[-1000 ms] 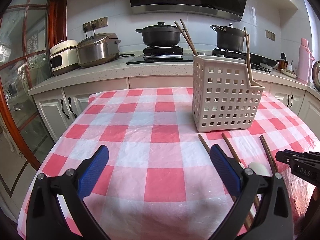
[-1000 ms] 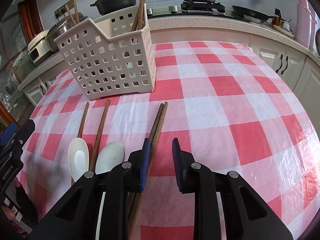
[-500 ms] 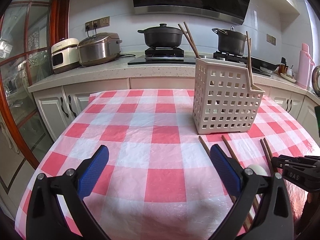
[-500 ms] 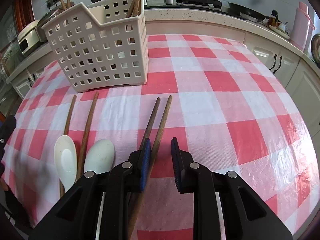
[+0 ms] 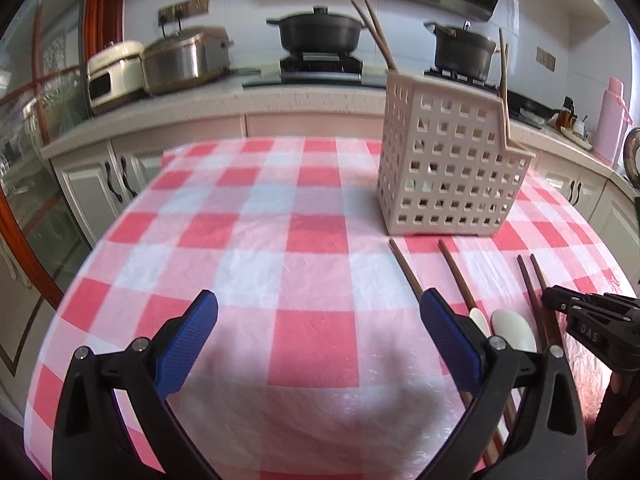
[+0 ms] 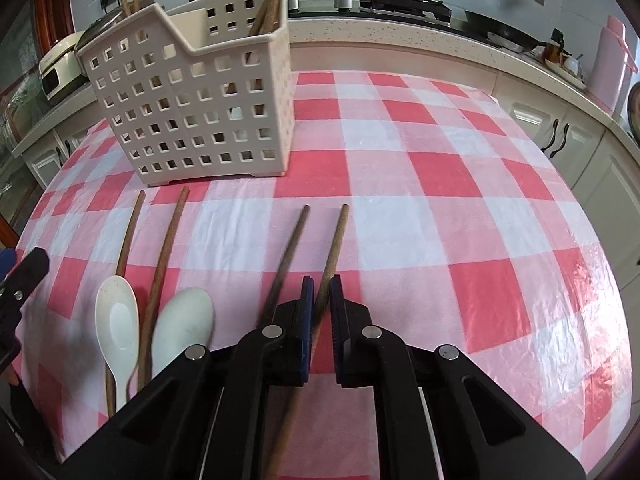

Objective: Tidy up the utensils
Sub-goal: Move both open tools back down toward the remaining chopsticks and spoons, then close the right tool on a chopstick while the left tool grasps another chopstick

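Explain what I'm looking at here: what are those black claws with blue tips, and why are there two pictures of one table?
Each picture comes from a camera riding on a hand-held gripper; no robot arm, a person carries both. The left gripper hangs with jaws wide apart, holding nothing. The right gripper has just been closing and now pinches one brown wooden chopstick; its partner chopstick lies beside it. On the red-and-white checked tablecloth also lie two white spoons with wooden handles and a cream perforated plastic basket, already holding some chopsticks.
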The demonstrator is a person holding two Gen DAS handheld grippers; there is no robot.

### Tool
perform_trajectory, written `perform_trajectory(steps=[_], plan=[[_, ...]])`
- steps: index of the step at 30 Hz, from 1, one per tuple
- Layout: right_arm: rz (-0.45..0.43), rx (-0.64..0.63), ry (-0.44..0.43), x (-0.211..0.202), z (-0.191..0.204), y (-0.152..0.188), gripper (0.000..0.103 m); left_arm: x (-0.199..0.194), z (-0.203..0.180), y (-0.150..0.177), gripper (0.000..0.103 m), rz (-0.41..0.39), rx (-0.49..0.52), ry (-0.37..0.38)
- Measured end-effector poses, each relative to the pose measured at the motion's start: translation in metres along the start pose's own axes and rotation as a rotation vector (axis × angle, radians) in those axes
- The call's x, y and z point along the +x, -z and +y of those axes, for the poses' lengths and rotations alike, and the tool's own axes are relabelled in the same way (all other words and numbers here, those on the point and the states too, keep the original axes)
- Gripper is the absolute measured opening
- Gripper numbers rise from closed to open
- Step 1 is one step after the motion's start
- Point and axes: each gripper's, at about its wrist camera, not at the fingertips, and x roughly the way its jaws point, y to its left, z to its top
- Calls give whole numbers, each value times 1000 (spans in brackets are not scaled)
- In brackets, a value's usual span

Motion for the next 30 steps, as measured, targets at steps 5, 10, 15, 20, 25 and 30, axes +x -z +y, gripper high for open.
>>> perform_trajectory(steps=[5, 10, 15, 20, 25, 30], plan=[[-10, 23, -35, -4, -13, 5, 6, 15, -9, -3, 97, 66, -7, 15], [-16, 40, -66, -5, -19, 7, 6, 27, -19, -7, 86, 117, -6, 32], [-19, 56, -92, -6, -22, 8, 6, 43, -31, -9, 75, 173, 2, 37], [-23, 69, -114, -6, -25, 9, 6, 54, -45, -10, 66, 209, 26, 41], [-25, 79, -130, -5, -27, 9, 6, 61, -57, -8, 52, 231, 57, 42], [-25, 85, -141, -5, -28, 9, 6, 61, -60, -10, 18, 238, 94, 71]])
